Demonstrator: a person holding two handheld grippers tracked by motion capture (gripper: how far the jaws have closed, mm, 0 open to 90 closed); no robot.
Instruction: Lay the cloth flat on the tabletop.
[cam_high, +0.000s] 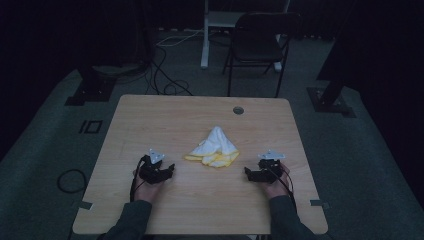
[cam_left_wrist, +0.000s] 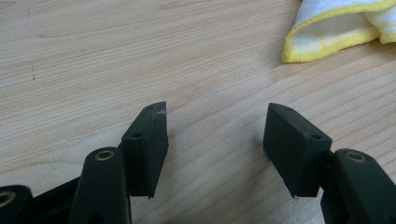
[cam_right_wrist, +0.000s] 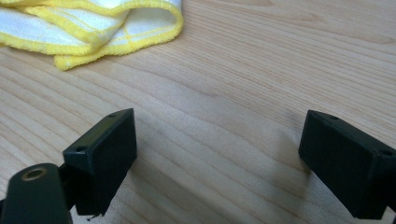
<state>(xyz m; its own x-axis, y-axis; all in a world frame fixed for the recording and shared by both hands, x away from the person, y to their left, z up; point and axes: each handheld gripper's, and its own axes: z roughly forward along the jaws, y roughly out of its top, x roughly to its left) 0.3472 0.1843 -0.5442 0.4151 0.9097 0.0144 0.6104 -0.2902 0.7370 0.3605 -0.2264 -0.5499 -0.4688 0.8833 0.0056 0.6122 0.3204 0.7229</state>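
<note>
A crumpled white cloth with yellow edging (cam_high: 213, 148) lies near the middle of the wooden table (cam_high: 150, 120). My left gripper (cam_high: 171, 170) rests on the table to the cloth's left, jaws wide apart and empty. From the left gripper view the cloth (cam_left_wrist: 341, 28) sits at the upper right, beyond the open left gripper (cam_left_wrist: 215, 135). My right gripper (cam_high: 247, 173) rests to the cloth's right, also open with nothing between its jaws. In the right gripper view the cloth (cam_right_wrist: 93, 28) lies at the upper left, ahead of the right gripper (cam_right_wrist: 217, 154).
A round cable hole (cam_high: 238, 110) sits near the table's far edge. Behind the table stand a dark folding chair (cam_high: 257, 45) and a white desk leg (cam_high: 205, 35). Cables (cam_high: 165, 75) trail over the floor at the far left.
</note>
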